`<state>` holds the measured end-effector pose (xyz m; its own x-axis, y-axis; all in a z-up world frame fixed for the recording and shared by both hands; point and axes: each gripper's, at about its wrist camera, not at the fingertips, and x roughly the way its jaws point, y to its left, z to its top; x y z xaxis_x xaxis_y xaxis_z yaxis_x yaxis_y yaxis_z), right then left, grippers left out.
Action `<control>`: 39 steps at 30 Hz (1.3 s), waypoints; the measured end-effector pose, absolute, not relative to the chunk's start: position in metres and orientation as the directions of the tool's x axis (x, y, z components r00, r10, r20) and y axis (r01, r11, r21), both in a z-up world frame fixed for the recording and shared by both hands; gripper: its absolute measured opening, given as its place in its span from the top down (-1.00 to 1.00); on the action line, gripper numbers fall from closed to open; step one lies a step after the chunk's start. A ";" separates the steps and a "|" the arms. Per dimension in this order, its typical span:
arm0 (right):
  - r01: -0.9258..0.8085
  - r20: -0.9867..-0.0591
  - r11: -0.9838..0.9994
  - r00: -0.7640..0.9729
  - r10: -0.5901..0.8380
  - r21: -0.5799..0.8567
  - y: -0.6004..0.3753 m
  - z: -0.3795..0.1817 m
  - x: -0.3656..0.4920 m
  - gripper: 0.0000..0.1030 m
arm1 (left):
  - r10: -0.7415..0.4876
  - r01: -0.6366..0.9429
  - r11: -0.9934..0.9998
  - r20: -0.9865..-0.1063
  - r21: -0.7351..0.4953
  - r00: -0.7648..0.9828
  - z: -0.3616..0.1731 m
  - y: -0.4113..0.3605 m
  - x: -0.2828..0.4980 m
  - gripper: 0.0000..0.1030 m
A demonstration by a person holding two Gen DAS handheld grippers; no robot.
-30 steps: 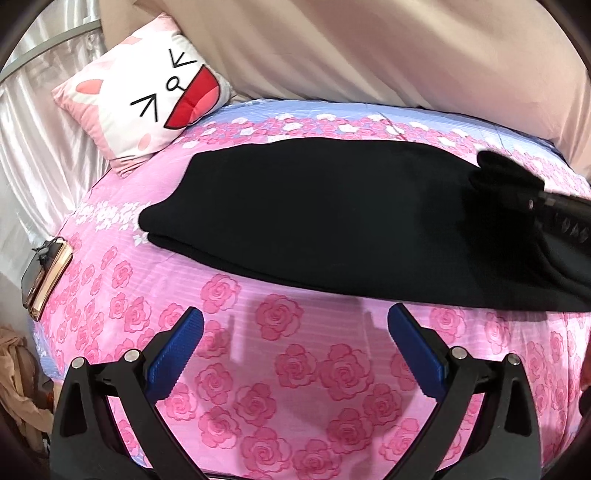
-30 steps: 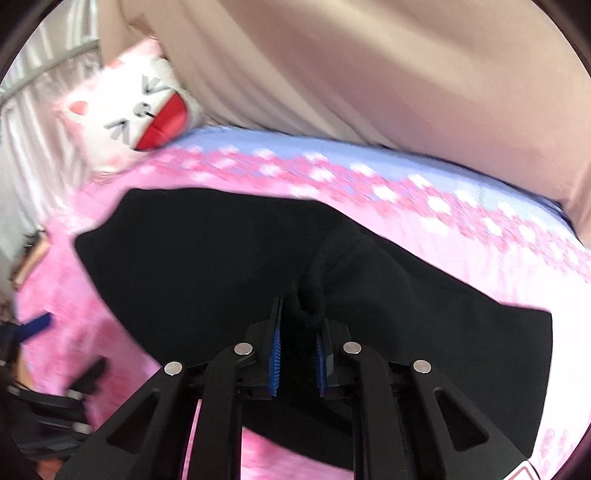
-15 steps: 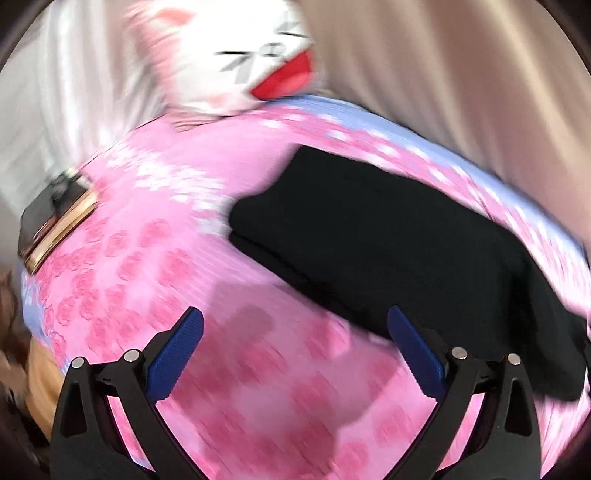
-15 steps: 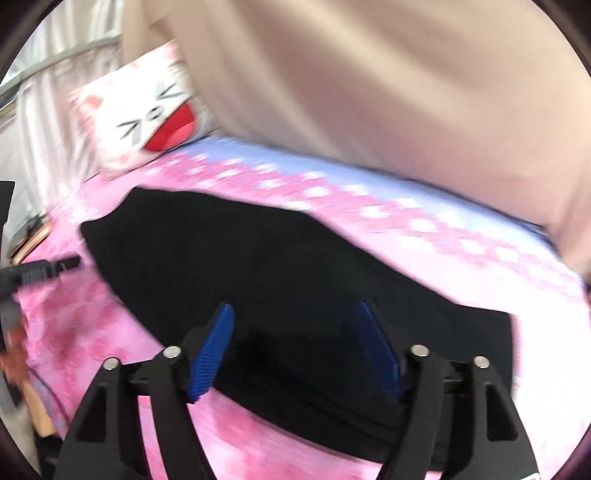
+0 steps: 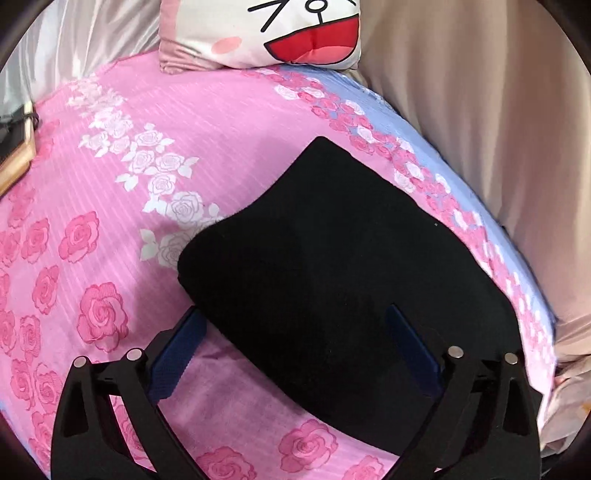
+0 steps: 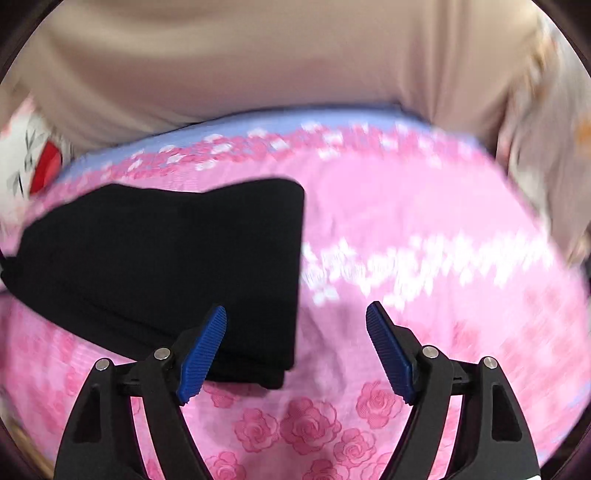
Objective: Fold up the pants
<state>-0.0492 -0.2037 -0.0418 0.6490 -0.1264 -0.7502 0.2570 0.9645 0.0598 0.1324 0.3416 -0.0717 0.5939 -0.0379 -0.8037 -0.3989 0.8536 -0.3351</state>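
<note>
The black pants [image 5: 332,266] lie folded into a thick flat stack on the bed [image 5: 207,110], on its pink rose sheet. In the left wrist view the stack runs on a slant — one corner points toward the bed's far edge, where the sheet turns blue, and its near rounded end reaches down between the fingers of the left gripper [image 5: 295,354]. That gripper's jaws stand wide and hold nothing; the left blue pad [image 5: 177,362] sits beside the stack's near edge over bare sheet, and the right pad [image 5: 413,350] shows in front of the black cloth. Whether either pad touches the fabric cannot be told.

In the right wrist view, which is blurred, the pants [image 6: 166,266] fill the left half, with a straight folded edge facing right and layered edges at the near corner. The right gripper [image 6: 295,350] is also spread wide and empty — its left pad [image 6: 203,354] overlaps the stack's near corner, its right pad [image 6: 388,354] is over bare sheet.

A cat-face pillow [image 5: 280,33] rests at the bed's far corner, against a beige curtain [image 5: 480,110]. A book [image 5: 14,147] lies at the left edge.
</note>
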 end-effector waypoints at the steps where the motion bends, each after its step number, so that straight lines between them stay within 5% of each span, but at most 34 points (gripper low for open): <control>1: 0.259 -0.761 0.960 0.643 -0.088 0.109 -0.211 -0.047 -0.048 -0.48 | -0.020 -0.398 0.863 -0.808 -0.312 0.589 -0.072 0.338 0.133 -0.85; 4: 0.222 -0.764 0.931 0.640 0.084 0.289 -0.220 -0.062 -0.039 -0.48 | 0.009 -0.404 0.871 -0.813 -0.280 0.582 -0.073 0.332 0.132 -0.86; 8: 0.185 -0.764 0.932 0.633 0.128 0.310 -0.203 -0.074 -0.025 -0.48 | 0.048 -0.421 0.873 -0.814 -0.248 0.578 -0.074 0.329 0.135 -0.86; 12: 0.149 -0.746 0.948 0.655 0.118 0.281 -0.182 -0.070 -0.027 0.45 | 0.098 -0.440 0.870 -0.795 -0.224 0.599 -0.076 0.324 0.141 -0.80; 13: 0.139 -0.737 0.953 0.667 0.110 0.268 -0.178 -0.063 -0.032 0.54 | 0.113 -0.440 0.873 -0.790 -0.211 0.603 -0.075 0.323 0.143 -0.71; 15: 0.116 -0.715 0.951 0.687 0.132 0.287 -0.178 -0.052 -0.041 0.68 | 0.142 -0.444 0.876 -0.782 -0.186 0.607 -0.072 0.321 0.144 0.10; 18: 0.114 -0.694 0.957 0.712 0.110 0.268 -0.186 -0.035 -0.055 0.70 | 0.020 -0.410 0.860 -0.783 -0.303 0.621 -0.069 0.326 0.140 0.54; 20: 0.108 -0.687 0.950 0.715 0.130 0.292 -0.201 -0.028 -0.062 0.71 | 0.015 -0.405 0.861 -0.780 -0.308 0.626 -0.061 0.323 0.131 0.58; 34: 0.325 -0.761 0.922 0.647 -0.056 0.209 -0.336 -0.030 -0.140 0.65 | -0.039 -0.226 0.954 -0.831 -0.196 0.555 -0.061 0.189 0.042 0.44; 38: 0.383 -0.798 0.924 0.561 -0.220 0.015 -0.330 -0.052 -0.131 0.11 | 0.034 -0.265 0.954 -0.827 -0.140 0.560 -0.068 0.169 0.032 -0.34; 39: 0.393 -0.775 0.918 0.563 -0.287 -0.055 -0.318 -0.045 -0.132 0.02 | 0.027 -0.290 0.944 -0.837 -0.159 0.547 -0.069 0.173 0.032 -0.40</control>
<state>-0.1318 -0.3184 -0.0452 0.5630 -0.2873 -0.7749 0.3931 0.9178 -0.0547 0.0317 0.1727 -0.0692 0.5467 0.0271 -0.8369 -0.2902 0.9437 -0.1590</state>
